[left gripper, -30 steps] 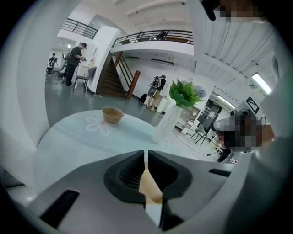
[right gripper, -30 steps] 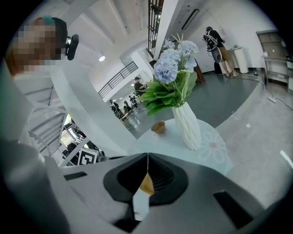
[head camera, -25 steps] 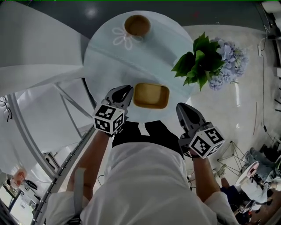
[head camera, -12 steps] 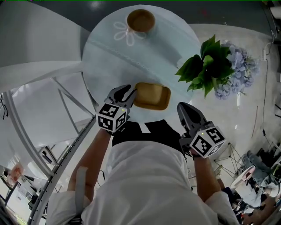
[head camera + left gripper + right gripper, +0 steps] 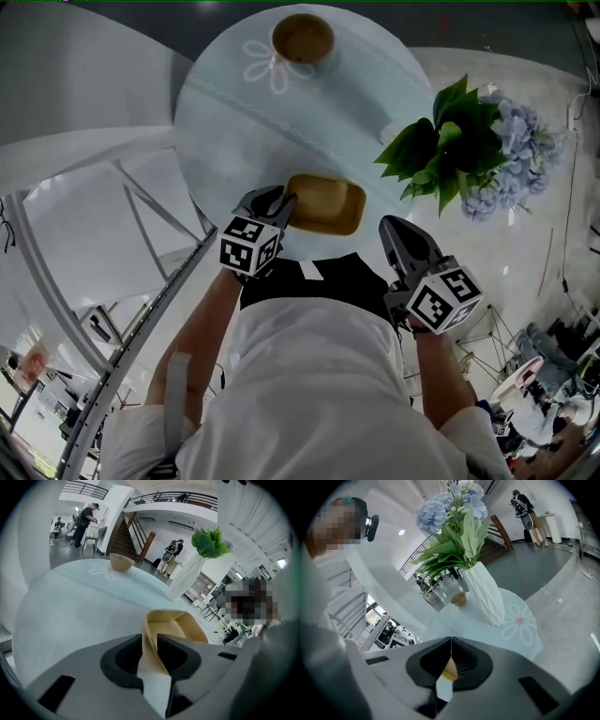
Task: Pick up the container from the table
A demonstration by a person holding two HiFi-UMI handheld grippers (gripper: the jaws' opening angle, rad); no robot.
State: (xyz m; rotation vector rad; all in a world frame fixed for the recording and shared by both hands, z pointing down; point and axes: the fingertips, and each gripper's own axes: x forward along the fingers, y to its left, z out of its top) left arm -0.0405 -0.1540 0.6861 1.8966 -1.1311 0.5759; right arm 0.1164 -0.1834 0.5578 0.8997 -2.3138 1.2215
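A tan rectangular wooden container (image 5: 326, 204) lies near the front edge of the round pale table (image 5: 244, 122). My left gripper (image 5: 281, 202) is at its left end. In the left gripper view the container's (image 5: 176, 625) near wall stands in the narrow gap of the left gripper (image 5: 150, 637), whose jaws have just been opening and do not clamp it. My right gripper (image 5: 389, 225) hangs to the container's right, off the table's rim, apart from it. In its own view the right gripper (image 5: 451, 641) is shut with nothing held.
A wooden bowl (image 5: 302, 37) sits at the far side of the table by a flower print. A white ribbed vase (image 5: 485, 597) with blue flowers and green leaves (image 5: 459, 141) stands at the table's right. People stand in the hall beyond.
My left gripper has sunk to the container's left end, and its jaws now straddle the wall. The right gripper has dropped slightly.
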